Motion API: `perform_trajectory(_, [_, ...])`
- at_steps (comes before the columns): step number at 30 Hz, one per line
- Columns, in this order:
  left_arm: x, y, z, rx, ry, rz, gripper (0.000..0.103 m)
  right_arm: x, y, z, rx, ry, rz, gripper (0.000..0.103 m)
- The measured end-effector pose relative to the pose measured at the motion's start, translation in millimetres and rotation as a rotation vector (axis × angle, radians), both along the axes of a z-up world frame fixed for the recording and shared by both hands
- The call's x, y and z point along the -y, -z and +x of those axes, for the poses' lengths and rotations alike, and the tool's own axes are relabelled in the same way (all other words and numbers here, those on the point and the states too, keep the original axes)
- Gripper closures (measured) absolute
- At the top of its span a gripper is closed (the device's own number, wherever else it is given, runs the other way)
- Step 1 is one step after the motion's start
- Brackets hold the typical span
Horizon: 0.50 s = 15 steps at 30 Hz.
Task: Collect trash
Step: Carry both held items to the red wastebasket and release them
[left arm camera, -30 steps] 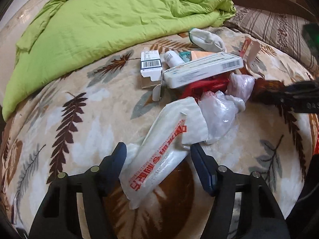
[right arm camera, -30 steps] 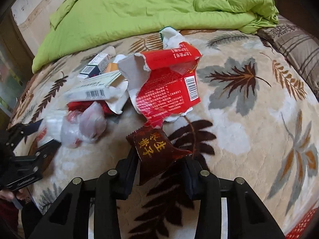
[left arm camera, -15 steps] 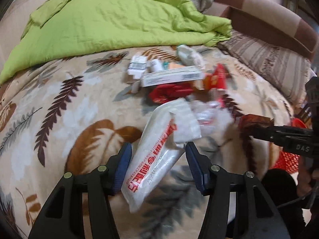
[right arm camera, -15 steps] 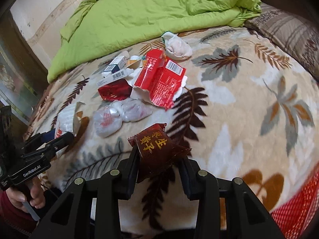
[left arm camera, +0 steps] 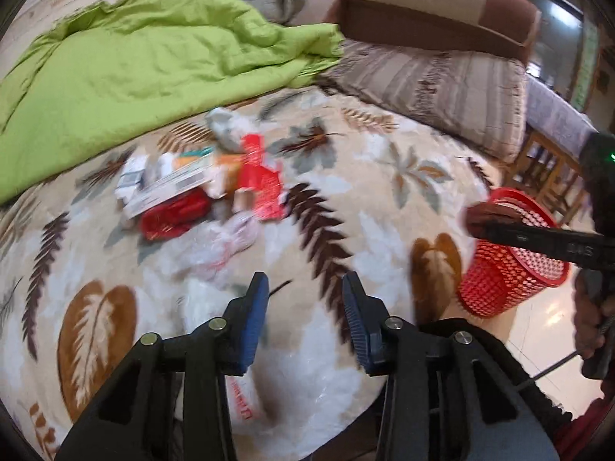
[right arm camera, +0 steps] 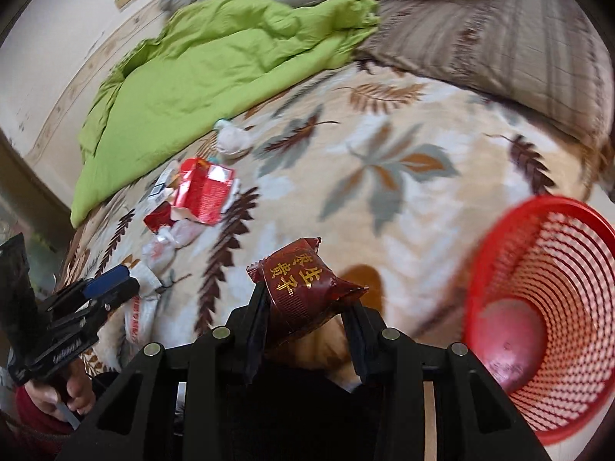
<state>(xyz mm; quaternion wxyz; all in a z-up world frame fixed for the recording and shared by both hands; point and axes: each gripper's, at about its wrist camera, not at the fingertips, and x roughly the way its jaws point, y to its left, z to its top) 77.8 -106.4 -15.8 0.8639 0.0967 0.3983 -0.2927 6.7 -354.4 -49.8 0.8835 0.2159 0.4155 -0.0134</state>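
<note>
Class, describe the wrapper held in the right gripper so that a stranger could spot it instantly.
Start at the red mesh basket beside the bed. Just left of it, the right gripper pinches a dark brown wrapper. Unlike the red and white litter on the blanket, it bears gold characters.

We read a home bedroom, bed with leaf-print blanket (left arm camera: 384, 176), green quilt (left arm camera: 134, 61) bunched at its far side, striped pillow (left arm camera: 434, 84) beside quilt, red mesh bin (right arm camera: 546, 307) off bed edge
</note>
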Motion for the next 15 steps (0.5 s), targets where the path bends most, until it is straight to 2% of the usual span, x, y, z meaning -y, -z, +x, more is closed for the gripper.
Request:
perform_trajectory(2, [-17, 1, 1, 0.002, -0.058, 0.0, 0.052, 3, 4, -11, 0.001, 0.005, 0.009, 0.063])
perform_trajectory(5, [-42, 11, 3, -0.006, -0.159, 0.05, 0.048, 4, 6, -15, 0.004, 0.003, 0.017, 0.063])
perform_trajectory(8, [-51, 30, 6, -0.052, -0.196, 0.085, 0.045, 6, 5, -14, 0.011, 0.009, 0.024, 0.063])
perform_trajectory(12, [-49, 59, 13, -0.105, -0.201, 0.121, 0.046, 15, -1, -17, 0.026, 0.037, 0.03, 0.063])
perform_trajectory(13, [-48, 64, 15, -0.109, -0.204, 0.128, 0.049, 18, -3, -20, 0.029, 0.045, 0.027, 0.063])
perform_trajectory(15, [-49, 64, 14, -0.08, -0.209, 0.133, 0.053, 28, -6, -28, 0.033, 0.07, 0.022, 0.063])
